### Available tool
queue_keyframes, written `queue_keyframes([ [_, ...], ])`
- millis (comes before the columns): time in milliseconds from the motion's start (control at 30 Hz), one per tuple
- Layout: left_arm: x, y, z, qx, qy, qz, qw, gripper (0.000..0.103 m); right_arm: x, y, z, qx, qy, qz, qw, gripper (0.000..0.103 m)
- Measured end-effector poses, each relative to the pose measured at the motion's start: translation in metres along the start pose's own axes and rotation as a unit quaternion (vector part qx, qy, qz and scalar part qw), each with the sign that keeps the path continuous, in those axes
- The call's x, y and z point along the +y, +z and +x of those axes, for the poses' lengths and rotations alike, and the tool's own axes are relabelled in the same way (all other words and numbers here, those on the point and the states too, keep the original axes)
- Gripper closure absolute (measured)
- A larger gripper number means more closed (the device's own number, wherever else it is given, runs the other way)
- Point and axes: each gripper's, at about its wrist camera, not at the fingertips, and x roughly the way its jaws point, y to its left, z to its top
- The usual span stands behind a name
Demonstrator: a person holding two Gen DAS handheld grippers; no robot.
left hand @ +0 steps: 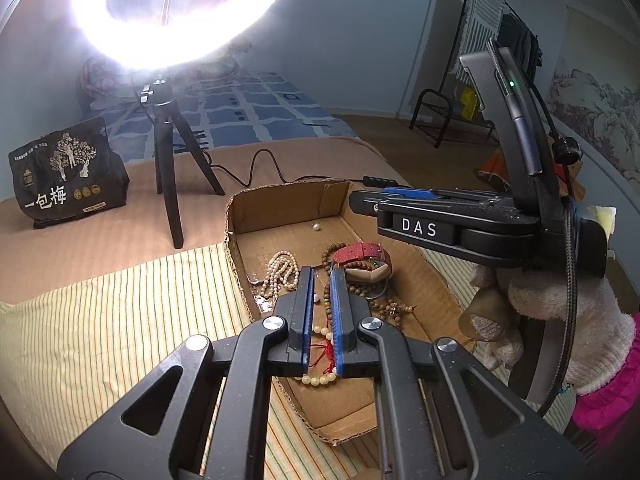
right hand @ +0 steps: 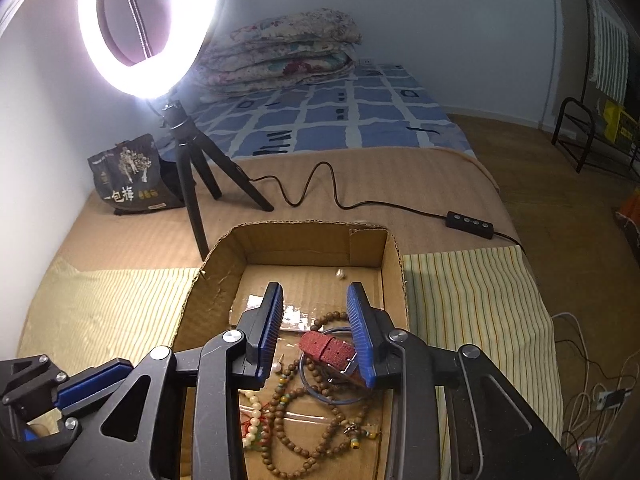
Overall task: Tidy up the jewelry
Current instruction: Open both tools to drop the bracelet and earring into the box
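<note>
Right wrist: hand-held gripper (right hand: 318, 334) wide open over watch (right hand: 326, 350).

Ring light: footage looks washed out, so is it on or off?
On. The ring light glows bright white in both views, flaring over the wall beside it.

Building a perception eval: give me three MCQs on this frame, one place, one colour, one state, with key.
1. Where is the loose pearl?
A. near the cardboard box far wall
B. on the striped cloth
C. outside by the tripod

2. The watch strap is:
A. green
B. red
C. white

3. The right gripper is:
A. shut on beads
B. shut, holding nothing
C. open

Key: A, it lies alone on the box floor near the far wall; B, red woven strap; C, wide gap, strap between the fingers.
</note>
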Motion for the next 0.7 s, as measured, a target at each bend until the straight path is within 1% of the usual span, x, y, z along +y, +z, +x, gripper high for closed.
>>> queue_keyframes([
  [400, -0.001, -0.001, -0.020, -0.014, 0.004, -0.001, 0.9999, 0.097, 0.007, -0.003, -0.019, -0.008, 0.000, -0.005, 1.000, 0.072],
  [700, -0.002, -0.006, -0.047, -0.032, 0.009, 0.001, 0.9994, 0.097, 0.015, -0.009, -0.045, -0.020, -0.006, -0.012, 1.000, 0.072],
])
